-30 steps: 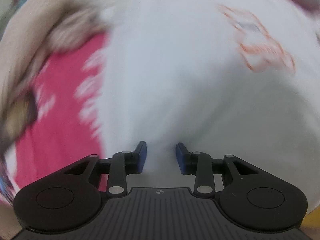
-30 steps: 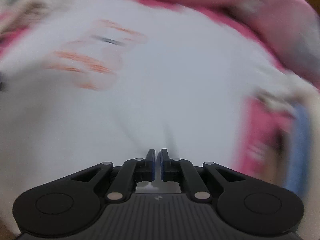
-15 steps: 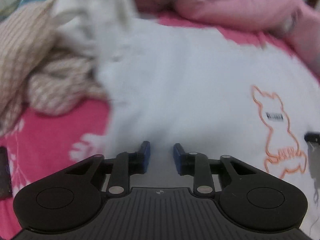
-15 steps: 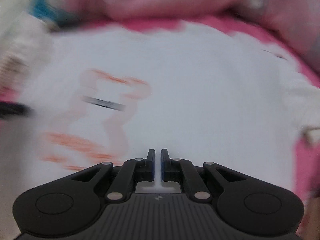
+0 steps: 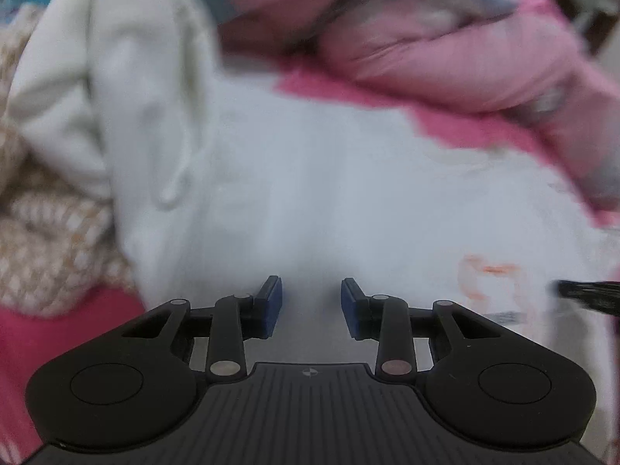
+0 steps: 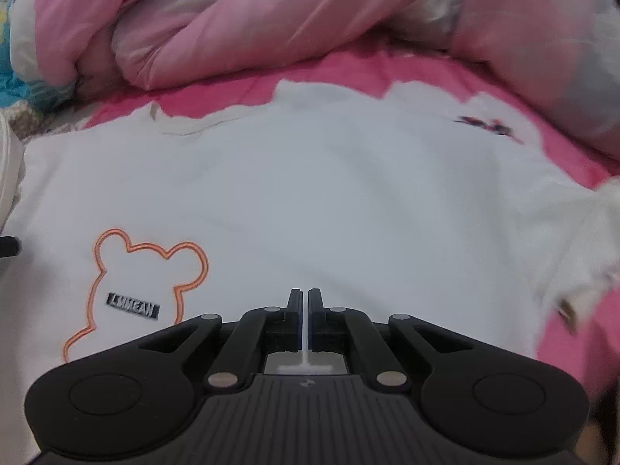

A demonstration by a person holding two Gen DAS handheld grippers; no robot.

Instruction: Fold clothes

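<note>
A white T-shirt (image 6: 329,193) with an orange bear outline (image 6: 151,271) lies spread flat on the pink sheet (image 6: 310,73), collar (image 6: 186,124) toward the far side. My right gripper (image 6: 308,298) hovers over the shirt's middle, shut, with no cloth visibly pinched. In the left wrist view the same shirt (image 5: 329,193) fills the centre, blurred, and the bear print (image 5: 488,283) sits at the lower right. My left gripper (image 5: 311,290) is over the shirt's left part; its jaws are opening and nothing lies between the blue pads (image 5: 271,306).
A cream garment (image 5: 116,89) and a beige checked one (image 5: 50,240) are heaped left of the shirt. A bunched pink quilt (image 6: 271,19) runs along the far side. The shirt's right sleeve (image 6: 589,240) is rumpled at the sheet's edge.
Both grippers have swept across the shirt toward the quilt. The bear print slid down toward the lower edge in both views. The left jaws stand slightly wider.
</note>
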